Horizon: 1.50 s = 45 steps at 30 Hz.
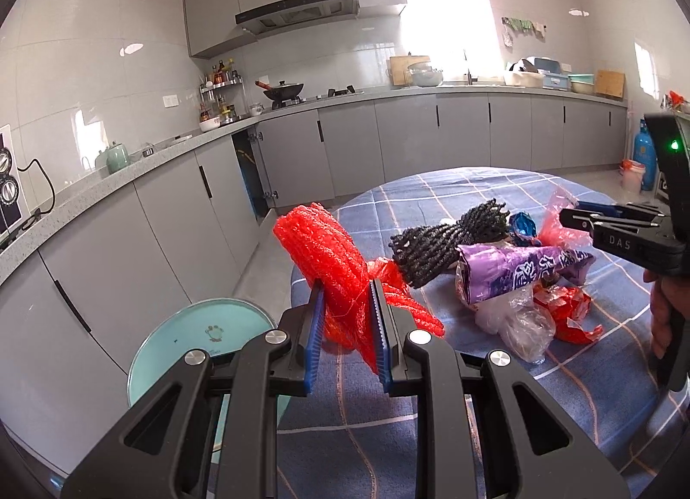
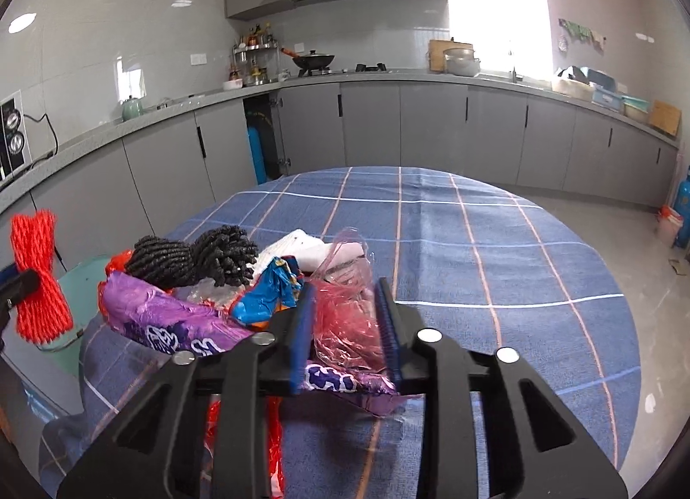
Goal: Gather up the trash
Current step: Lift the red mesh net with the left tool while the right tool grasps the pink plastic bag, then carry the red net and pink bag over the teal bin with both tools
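Red foam net [image 1: 327, 270]: crumpled, clamped between the pads of the left tool [image 1: 346, 328], lifted off the desk [image 2: 474, 249] at its left edge. Pink plastic bag [image 2: 345, 318]: thin, translucent, wrinkled, pinched between the pads of the right tool [image 2: 347, 326]. Remaining heap on the blue checked desk: black foam net [image 1: 448, 240], bundled; purple wrapper [image 1: 513, 270], lying across the heap; blue wrapper [image 2: 269, 292], crumpled; clear plastic bag [image 1: 517, 322]; red wrapper [image 1: 565, 311], at the heap's near side.

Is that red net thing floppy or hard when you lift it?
Probably floppy and light: the red foam net is pinched thin between the left gripper fingers and flares out above and below. It looks squashy, so it should spring back, and its bumpy mesh likely won't slip.
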Available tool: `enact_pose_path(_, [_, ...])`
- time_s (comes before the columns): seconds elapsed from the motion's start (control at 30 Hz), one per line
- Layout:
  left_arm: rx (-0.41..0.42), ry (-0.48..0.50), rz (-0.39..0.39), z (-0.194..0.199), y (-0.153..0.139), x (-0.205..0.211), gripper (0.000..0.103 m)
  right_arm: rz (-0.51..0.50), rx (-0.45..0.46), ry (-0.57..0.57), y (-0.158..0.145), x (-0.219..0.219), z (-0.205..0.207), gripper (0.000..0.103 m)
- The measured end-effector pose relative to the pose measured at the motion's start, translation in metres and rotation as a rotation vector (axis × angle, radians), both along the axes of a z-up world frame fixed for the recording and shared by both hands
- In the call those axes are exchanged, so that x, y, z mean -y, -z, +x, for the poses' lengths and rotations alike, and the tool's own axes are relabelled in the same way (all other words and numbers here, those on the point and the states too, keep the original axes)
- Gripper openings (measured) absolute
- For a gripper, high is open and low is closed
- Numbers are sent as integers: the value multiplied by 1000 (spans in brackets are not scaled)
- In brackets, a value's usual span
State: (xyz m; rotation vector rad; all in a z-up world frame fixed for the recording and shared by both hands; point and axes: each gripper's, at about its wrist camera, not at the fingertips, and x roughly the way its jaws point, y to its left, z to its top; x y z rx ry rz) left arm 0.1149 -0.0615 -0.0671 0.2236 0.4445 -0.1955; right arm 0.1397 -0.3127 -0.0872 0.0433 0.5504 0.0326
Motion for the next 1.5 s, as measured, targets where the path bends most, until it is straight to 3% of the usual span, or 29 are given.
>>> enact_pose_path(0.2, [18,-5,-7,-6,-4,-4,21,-8,41,-5,-10,0,-8,7])
enact_pose_path(0.87, [47,-27,-24,-8,-19,-19,21,15,195,24,-55,3,-27,5])
enact_pose_path(1.5, [73,-104,-33,-9,-32,-57,21,19,228,-102,-67,-63,-15,5])
